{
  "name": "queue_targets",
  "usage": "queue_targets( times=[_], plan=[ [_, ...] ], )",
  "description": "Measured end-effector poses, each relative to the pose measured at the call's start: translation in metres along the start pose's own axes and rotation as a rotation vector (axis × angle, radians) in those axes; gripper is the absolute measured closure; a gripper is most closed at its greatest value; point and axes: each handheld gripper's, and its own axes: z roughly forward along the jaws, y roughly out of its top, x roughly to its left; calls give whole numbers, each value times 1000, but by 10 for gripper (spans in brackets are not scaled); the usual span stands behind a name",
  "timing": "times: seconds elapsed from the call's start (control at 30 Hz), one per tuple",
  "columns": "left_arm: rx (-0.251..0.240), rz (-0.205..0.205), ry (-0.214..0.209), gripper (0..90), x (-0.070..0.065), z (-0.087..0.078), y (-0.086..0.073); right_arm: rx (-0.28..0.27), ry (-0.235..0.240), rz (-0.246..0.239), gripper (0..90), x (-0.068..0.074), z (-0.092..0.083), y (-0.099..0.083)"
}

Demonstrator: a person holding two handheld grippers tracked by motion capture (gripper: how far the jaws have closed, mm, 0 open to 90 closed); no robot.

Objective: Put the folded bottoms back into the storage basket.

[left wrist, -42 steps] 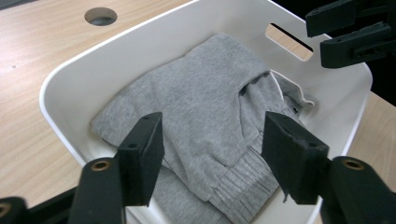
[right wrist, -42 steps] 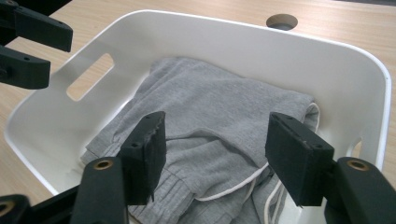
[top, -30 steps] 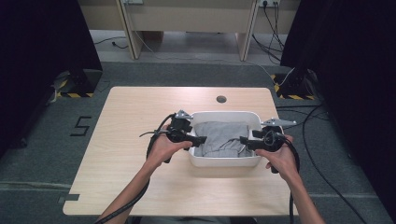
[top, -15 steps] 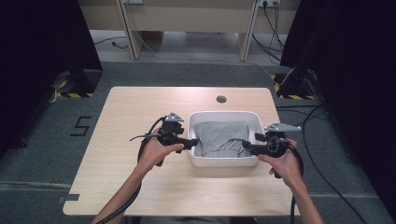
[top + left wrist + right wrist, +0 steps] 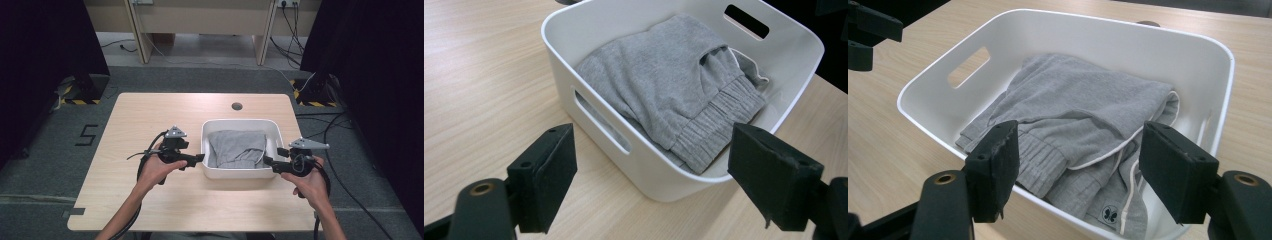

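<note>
A white plastic tub (image 5: 239,123) stands on the wooden table, right of centre, with a folded grey garment (image 5: 237,148) inside. My left gripper (image 5: 200,159) is just outside the tub's left wall, pointing at it, jaws open and holding nothing. In the left gripper view, the left gripper (image 5: 651,145) frames the tub (image 5: 599,85) with its slot handle and the grey garment (image 5: 664,85), whose ribbed waistband shows. My right gripper (image 5: 268,161) hovers at the tub's right wall, open and holding nothing. In the right gripper view, the right gripper (image 5: 1079,145) frames the garment (image 5: 1083,110) and its white drawstring.
The table (image 5: 150,125) has a round cable hole (image 5: 237,106) behind the tub. Bare wood lies left of and in front of the tub. Cables trail from both grippers toward the person. The left gripper (image 5: 868,30) shows at the top left of the right gripper view.
Both hands have drawn apart from above the tub: the left gripper moved left, the right gripper moved right. The garment lies as before in the tub.
</note>
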Motion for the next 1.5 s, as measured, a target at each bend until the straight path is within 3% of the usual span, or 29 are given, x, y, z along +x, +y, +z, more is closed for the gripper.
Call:
queue_targets(
  times=[0.23,0.5,1.03,1.5],
  plan=[
    [-7,-6,4,186,4,-9,-11,-18,7,1,294,3,-9,-7],
    [0,-19,18,185,10,-14,-25,-28,-17,-9,284,7,-14,-22],
    [-7,-47,36,184,19,-23,-55,-17,-28,-1,284,8,-21,-43],
    [11,-82,59,184,25,-30,-95,-7,-48,26,276,2,-32,-70]
  ],
)
